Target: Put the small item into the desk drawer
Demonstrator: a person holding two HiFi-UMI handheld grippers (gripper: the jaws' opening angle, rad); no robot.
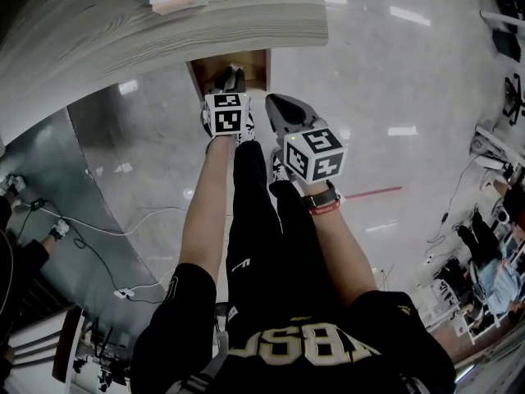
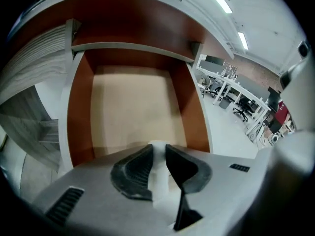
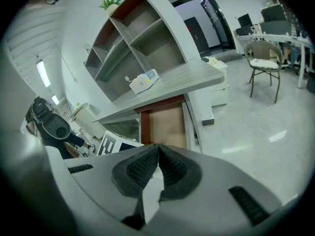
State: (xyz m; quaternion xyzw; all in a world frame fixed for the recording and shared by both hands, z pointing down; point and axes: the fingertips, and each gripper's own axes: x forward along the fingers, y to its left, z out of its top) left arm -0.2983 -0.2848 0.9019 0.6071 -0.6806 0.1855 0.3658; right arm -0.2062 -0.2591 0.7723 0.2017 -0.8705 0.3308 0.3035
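Small item [image 2: 160,181] sat pinched in my left gripper [image 2: 158,146] at the open drawer [image 2: 78,112]'s near edge. Right gripper [image 3: 157,149] was closed, empty. Judged it best to lower past the near rim before releasing.

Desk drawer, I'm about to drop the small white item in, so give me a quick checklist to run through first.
1. Is the drawer pulled open under the desk top: ok.
2. Is the drawer floor free for landing: ok, the part in view is bare.
3. Is the small white item gripped by the left tool: ok, both pads press on it.
4. Is the left tool aimed into the drawer: ok, the open box fills the left gripper view.
5. Is the right tool out of the way: ok, jaws together with nothing between them, off to the drawer's right side.
6. Is the item low enough above the drawer floor: cannot tell.
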